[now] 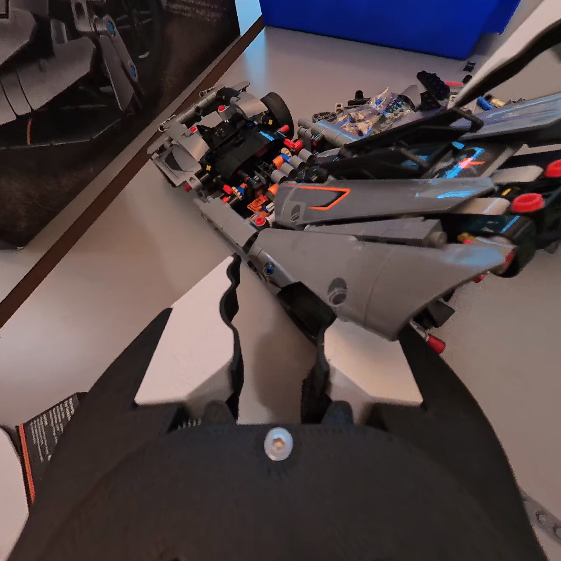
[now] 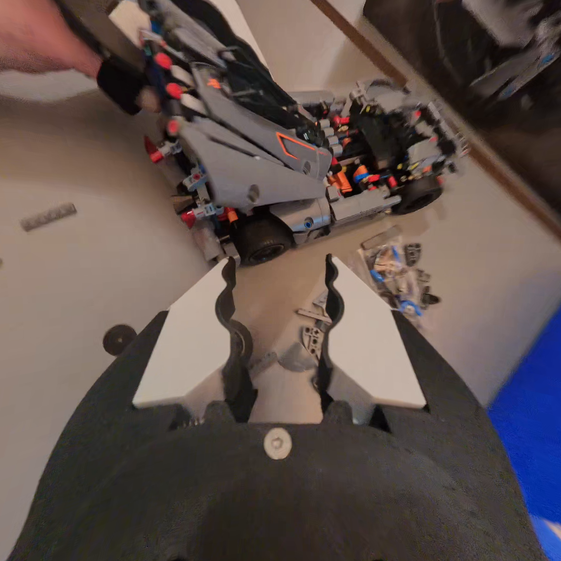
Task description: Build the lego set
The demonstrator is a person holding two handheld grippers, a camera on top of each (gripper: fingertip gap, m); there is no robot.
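A: Where is the grey lego car [image 2: 303, 170] seen?

B: On the pale table [image 2: 76, 288], wheels down, loose parts beside it.

A: And the claws?

B: The right gripper [image 2: 280, 264] is spread, empty. The left gripper [image 1: 282, 291] is parted around the car's rear wheel; a firm grasp cannot be told.

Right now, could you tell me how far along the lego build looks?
Mostly built: the car stands on the table on its wheels, grey panels fitted. The engine bay is exposed. Nothing is in hand: the right gripper is open and empty, and the left gripper is open beside the car's flank. Left over: a bag of parts, a grey beam, a black disc.
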